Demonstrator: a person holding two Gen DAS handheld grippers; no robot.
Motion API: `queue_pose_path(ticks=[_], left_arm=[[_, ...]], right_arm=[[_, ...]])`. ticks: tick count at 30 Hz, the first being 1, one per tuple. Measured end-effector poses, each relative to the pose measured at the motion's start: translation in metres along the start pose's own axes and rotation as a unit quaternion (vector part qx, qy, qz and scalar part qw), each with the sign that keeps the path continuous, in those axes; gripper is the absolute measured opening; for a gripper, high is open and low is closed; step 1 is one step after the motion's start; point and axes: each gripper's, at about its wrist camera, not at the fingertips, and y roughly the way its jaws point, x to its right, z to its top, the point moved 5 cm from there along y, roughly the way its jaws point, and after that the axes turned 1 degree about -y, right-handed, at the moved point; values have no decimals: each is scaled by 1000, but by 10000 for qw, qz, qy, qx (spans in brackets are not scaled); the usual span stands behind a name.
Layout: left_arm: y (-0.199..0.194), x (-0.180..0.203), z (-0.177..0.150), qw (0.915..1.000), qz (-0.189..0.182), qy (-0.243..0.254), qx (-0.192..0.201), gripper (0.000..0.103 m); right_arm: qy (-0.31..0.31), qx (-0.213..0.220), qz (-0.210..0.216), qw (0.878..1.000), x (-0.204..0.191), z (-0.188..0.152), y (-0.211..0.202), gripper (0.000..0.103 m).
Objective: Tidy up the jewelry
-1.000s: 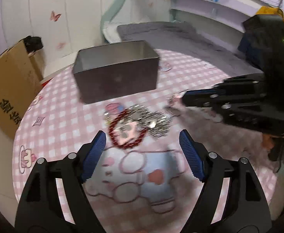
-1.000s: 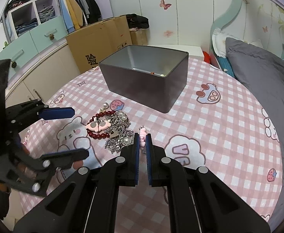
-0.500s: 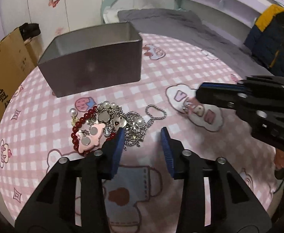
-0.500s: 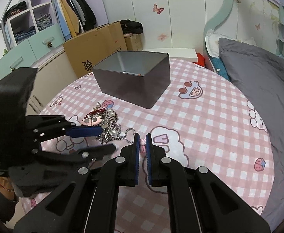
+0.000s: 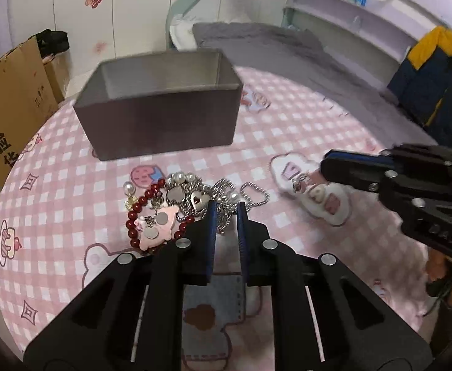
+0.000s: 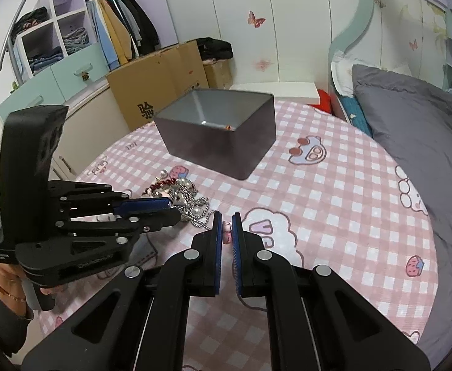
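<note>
A pile of jewelry (image 5: 179,204) lies on the pink checked tablecloth: a red bead bracelet (image 5: 139,213), a pink charm (image 5: 159,227), pearls and silver chains (image 5: 226,194). My left gripper (image 5: 225,213) is shut on the silver chain at the pile's right edge. My right gripper (image 6: 226,225) is shut on a small pink charm (image 6: 226,232) and holds it to the right of the pile; it shows in the left wrist view (image 5: 324,167) too. The grey metal box (image 5: 161,117) stands open behind the pile (image 6: 182,190).
The round table's edge (image 6: 436,266) borders a grey bed (image 6: 411,130) on the right. Cardboard boxes (image 6: 161,80) and a wardrobe stand behind the box (image 6: 222,136). A small item lies inside the box.
My left gripper has closed from wide open onto the silver chain at the pile. My right gripper has drawn the pink charm away to the right of the pile.
</note>
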Motion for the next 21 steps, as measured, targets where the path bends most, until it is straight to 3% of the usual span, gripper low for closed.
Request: queue_pose_path(ticks=[12, 21], left_arm=[[-74, -4, 32, 9948, -634, -117, 792, 13], [-114, -14, 67, 9895, -526, 26, 1343, 13]], right_arm=[[-200, 410, -75, 9989, -22, 34, -26, 5], [-339, 696, -12, 9970, -38, 67, -35, 5]])
